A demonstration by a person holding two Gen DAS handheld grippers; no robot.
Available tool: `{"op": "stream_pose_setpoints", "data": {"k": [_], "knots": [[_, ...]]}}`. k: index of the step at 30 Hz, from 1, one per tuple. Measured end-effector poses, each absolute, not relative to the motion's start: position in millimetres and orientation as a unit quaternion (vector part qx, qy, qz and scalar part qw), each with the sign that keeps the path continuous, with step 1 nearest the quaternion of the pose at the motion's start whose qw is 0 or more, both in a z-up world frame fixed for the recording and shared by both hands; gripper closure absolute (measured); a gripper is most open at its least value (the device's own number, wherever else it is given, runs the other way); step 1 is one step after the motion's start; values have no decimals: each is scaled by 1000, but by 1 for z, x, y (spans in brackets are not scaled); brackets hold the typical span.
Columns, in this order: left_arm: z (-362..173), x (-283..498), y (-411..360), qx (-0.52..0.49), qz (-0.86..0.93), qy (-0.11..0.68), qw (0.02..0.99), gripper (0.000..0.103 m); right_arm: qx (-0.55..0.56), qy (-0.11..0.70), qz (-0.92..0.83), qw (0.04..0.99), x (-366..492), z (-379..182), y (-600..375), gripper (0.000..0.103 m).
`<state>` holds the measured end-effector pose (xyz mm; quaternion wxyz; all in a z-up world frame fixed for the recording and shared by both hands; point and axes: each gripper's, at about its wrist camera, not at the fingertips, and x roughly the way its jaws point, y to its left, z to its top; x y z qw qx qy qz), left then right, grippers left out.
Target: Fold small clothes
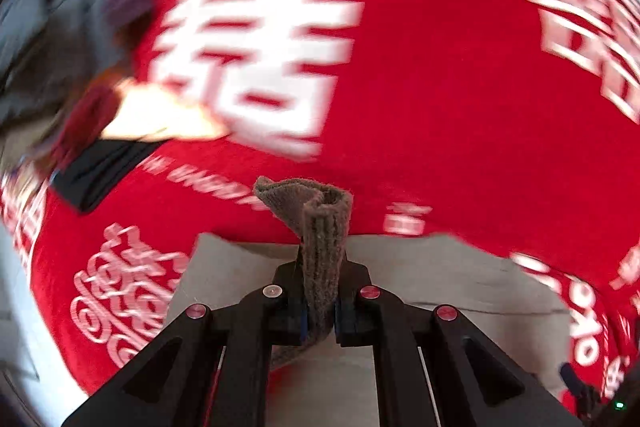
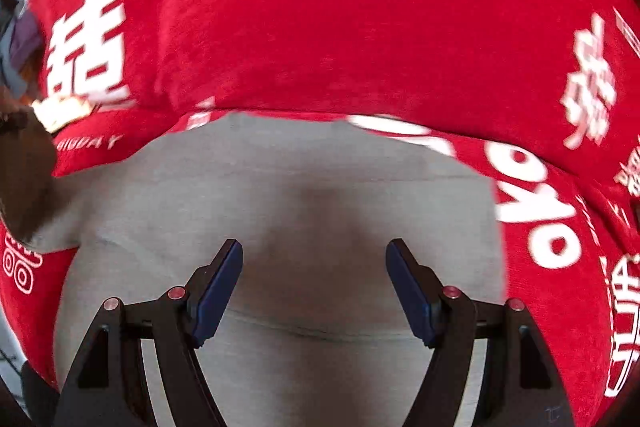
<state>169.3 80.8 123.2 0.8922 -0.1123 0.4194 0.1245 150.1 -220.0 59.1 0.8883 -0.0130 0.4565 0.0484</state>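
Observation:
My left gripper (image 1: 321, 273) is shut on a brown ribbed knit piece (image 1: 320, 215), which stands up between the pads with its top edge curled over. Below it lies a flat grey garment (image 1: 440, 275) on a red cloth (image 1: 440, 87) printed with white characters. In the right wrist view, the same grey garment (image 2: 300, 187) spreads out flat with faint seams. My right gripper (image 2: 314, 259) hangs open above the garment with nothing between its blue pads (image 2: 218, 291). Both views are motion-blurred.
The red cloth (image 2: 340, 7) covers nearly the whole surface. At its left edge lie a pale yellowish object (image 1: 160, 115) and a black flat thing (image 1: 100, 171). A blurred dark brown shape (image 2: 24, 179) shows at the left edge of the right wrist view.

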Motion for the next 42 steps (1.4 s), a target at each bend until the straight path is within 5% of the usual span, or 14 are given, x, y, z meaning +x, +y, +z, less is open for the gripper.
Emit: {"op": "stream_pose_setpoints", "data": {"k": [5, 13, 23, 25, 26, 27, 35, 42], "knots": [[123, 191, -39, -57, 63, 431, 898, 94, 25, 455, 29, 890, 143, 48, -287, 26], [29, 206, -176, 15, 15, 514, 858, 94, 91, 469, 13, 878, 134, 10, -353, 26], [4, 209, -217, 31, -32, 542, 839, 92, 121, 447, 40, 886, 123, 7, -365, 25], [4, 209, -215, 23, -44, 549, 835, 50, 126, 446, 37, 885, 120, 9, -367, 25], [4, 209, -214, 13, -48, 553, 832, 9, 130, 444, 36, 886, 118, 11, -369, 25], [7, 207, -211, 6, -47, 549, 834, 2, 133, 443, 36, 886, 116, 14, -370, 25], [68, 172, -129, -77, -89, 488, 865, 2, 142, 425, 79, 891, 113, 39, -361, 25], [29, 168, -13, -107, 42, 517, 848, 2, 116, 450, 99, 880, 163, 31, -311, 25]]}}
